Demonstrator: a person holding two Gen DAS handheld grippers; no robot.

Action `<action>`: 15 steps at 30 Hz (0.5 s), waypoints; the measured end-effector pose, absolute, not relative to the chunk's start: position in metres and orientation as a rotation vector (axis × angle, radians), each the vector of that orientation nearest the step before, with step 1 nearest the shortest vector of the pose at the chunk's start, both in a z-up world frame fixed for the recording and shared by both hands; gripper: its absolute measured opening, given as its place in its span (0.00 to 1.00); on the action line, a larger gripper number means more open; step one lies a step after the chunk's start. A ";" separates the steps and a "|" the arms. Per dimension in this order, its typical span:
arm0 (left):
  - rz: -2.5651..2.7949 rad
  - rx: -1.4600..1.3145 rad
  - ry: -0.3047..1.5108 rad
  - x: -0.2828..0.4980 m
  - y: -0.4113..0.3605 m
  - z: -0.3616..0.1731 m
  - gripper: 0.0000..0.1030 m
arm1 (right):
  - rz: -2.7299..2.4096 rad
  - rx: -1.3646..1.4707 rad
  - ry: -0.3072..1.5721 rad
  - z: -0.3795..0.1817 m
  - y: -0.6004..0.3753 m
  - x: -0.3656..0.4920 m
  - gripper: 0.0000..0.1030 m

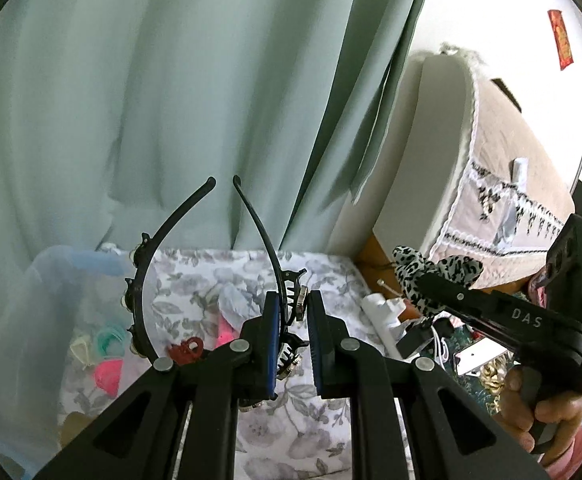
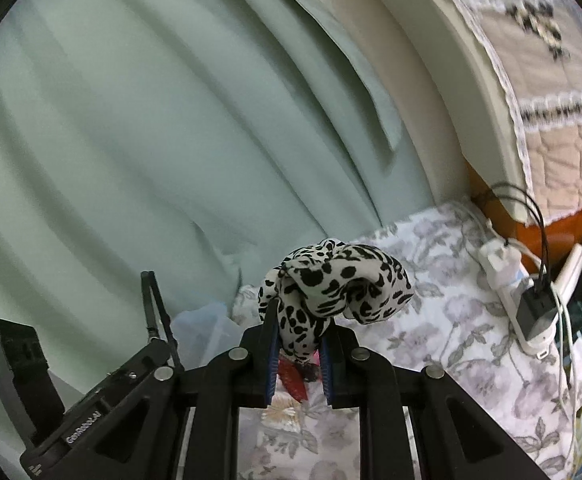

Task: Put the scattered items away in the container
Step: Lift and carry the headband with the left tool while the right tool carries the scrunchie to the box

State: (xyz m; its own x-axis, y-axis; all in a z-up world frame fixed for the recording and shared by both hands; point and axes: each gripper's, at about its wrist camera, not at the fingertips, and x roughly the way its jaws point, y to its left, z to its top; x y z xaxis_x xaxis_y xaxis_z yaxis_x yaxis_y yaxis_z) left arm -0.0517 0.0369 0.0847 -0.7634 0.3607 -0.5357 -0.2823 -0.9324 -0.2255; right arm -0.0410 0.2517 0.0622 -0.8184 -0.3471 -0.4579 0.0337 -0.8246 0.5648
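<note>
container (image 1: 31, 300) lies down-left of my left gripper (image 1: 293, 340), clamped on the headband (image 1: 147, 280), nearer than my right gripper (image 2: 299, 356) pinching the leopard scrunchie (image 2: 331, 288).

Container (image 1: 31, 320) blurred, cut by pic edge; headband (image 1: 147, 280) base hidden behind left gripper fingers (image 1: 269, 344).
</note>
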 end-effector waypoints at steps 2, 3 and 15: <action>2.671 -0.815 -0.191 -0.046 0.032 0.091 0.13 | -2.696 0.799 -0.795 0.072 0.246 -0.035 0.18; 2.675 -0.804 -0.195 -0.043 0.030 0.093 0.13 | -2.699 0.780 -0.782 0.078 0.242 -0.032 0.18; 2.750 -0.707 -0.290 -0.017 -0.014 0.112 0.13 | -2.704 0.700 -0.651 0.109 0.201 -0.013 0.18</action>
